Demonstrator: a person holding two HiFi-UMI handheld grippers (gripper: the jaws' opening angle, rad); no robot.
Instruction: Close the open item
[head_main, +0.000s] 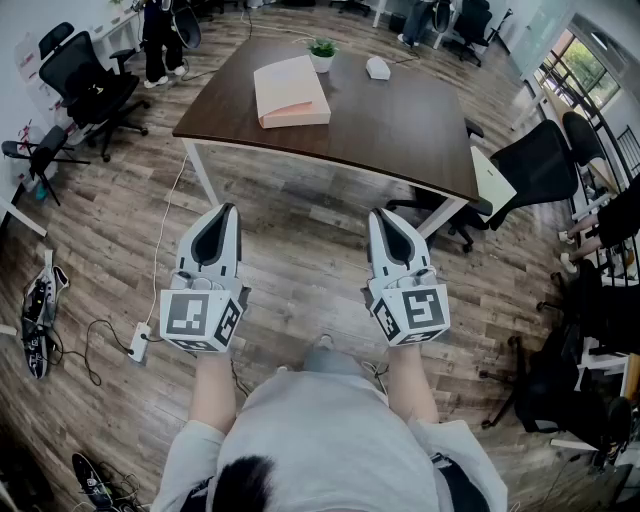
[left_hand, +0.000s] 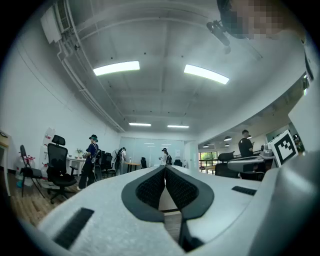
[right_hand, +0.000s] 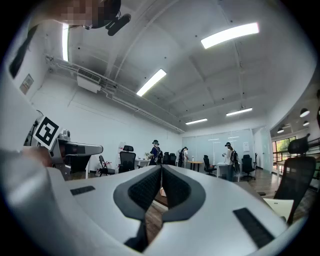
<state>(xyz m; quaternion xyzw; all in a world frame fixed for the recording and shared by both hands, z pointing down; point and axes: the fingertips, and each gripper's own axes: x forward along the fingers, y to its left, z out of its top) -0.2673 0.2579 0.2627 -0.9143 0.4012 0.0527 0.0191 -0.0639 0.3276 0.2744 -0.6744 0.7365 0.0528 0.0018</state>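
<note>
A flat pink box with a white top (head_main: 290, 92) lies on the dark wooden table (head_main: 400, 130), far from both grippers; I cannot tell whether it stands open. My left gripper (head_main: 224, 211) and right gripper (head_main: 383, 215) hover side by side over the wooden floor, short of the table's near edge and pointing towards it. In the left gripper view the black pads (left_hand: 152, 187) meet at the tip of the left gripper (left_hand: 165, 168) with nothing between them. In the right gripper view, the right gripper (right_hand: 161, 167) is shut the same way, and a bit of the pink box shows behind its jaws.
A small potted plant (head_main: 322, 52) and a white object (head_main: 377, 67) sit at the table's far side. Black office chairs stand at the left (head_main: 85, 85) and right (head_main: 535, 165). A power strip (head_main: 140, 342) with cables lies on the floor at the left. People stand in the background.
</note>
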